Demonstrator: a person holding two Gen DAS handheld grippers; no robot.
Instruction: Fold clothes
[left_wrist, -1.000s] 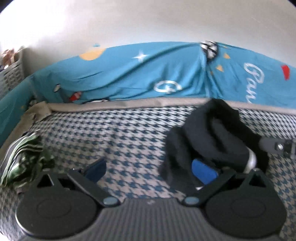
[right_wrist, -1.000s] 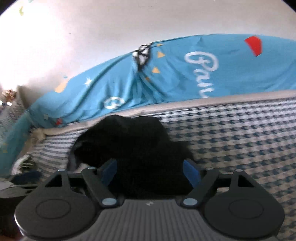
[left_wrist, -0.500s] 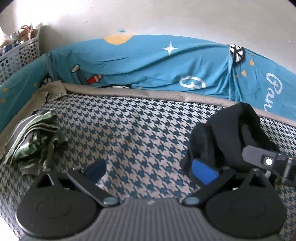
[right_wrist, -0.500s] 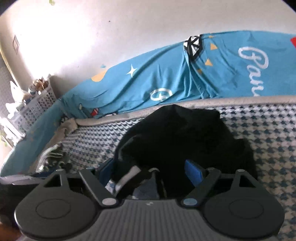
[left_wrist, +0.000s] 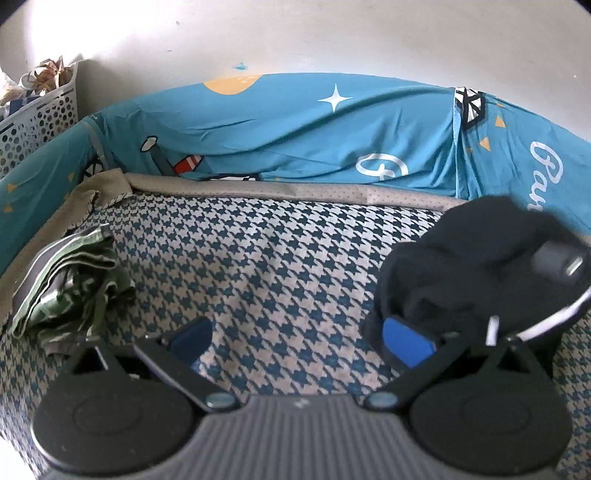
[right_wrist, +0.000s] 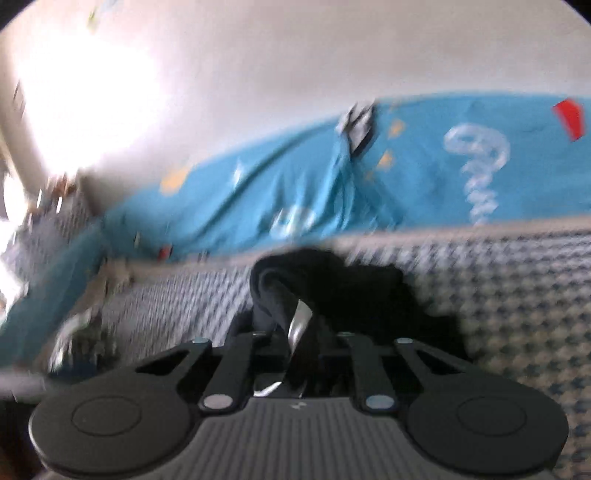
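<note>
Slippage is my main worry: my right gripper is closing on a bunched fold of the black garment, and a thick, uneven bite with a white strip caught in it could pull free or drag the whole heap. My left gripper stands wide and empty over the houndstooth bed cover. The garment lies crumpled just beside its right finger, touching it, near the blue sheet.
</note>
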